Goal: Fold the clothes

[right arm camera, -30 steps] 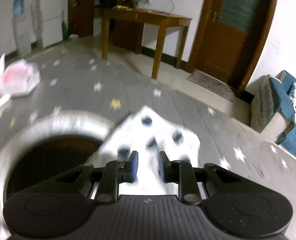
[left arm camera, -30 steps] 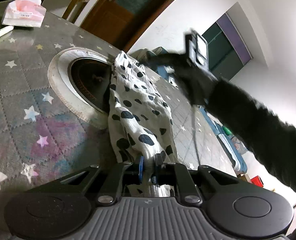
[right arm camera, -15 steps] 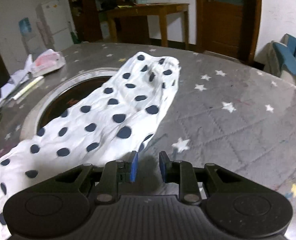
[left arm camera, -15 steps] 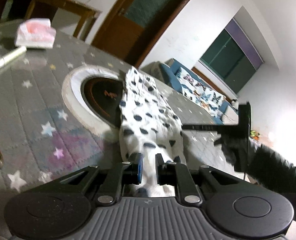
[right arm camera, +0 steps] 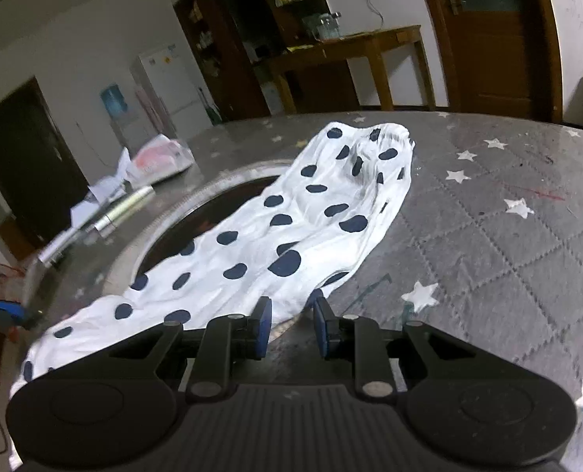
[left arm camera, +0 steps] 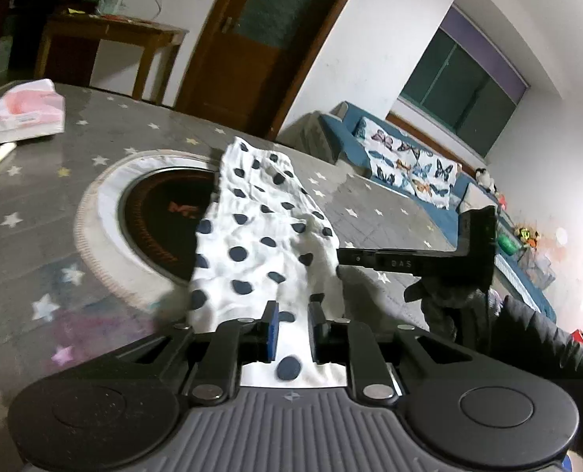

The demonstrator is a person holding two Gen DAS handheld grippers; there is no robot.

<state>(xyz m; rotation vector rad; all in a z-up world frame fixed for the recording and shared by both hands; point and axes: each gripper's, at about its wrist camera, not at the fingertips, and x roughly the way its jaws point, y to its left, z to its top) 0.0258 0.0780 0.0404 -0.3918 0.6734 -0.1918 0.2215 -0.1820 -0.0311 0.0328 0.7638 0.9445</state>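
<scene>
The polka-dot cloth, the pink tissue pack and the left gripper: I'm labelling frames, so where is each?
polka-dot cloth (right arm camera: 291,212): right wrist view, on its wrinkled middle.
pink tissue pack (left arm camera: 28,112): left wrist view, on its top face.
left gripper (left arm camera: 293,320): left wrist view, midway between the fingertips, cloth between them.

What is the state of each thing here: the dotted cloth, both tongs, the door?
Dotted cloth: crumpled, lying partly over the round table opening.
Left tongs: jaws have just been opening, cloth between them.
Right tongs: slightly open, empty.
Door: closed.
</scene>
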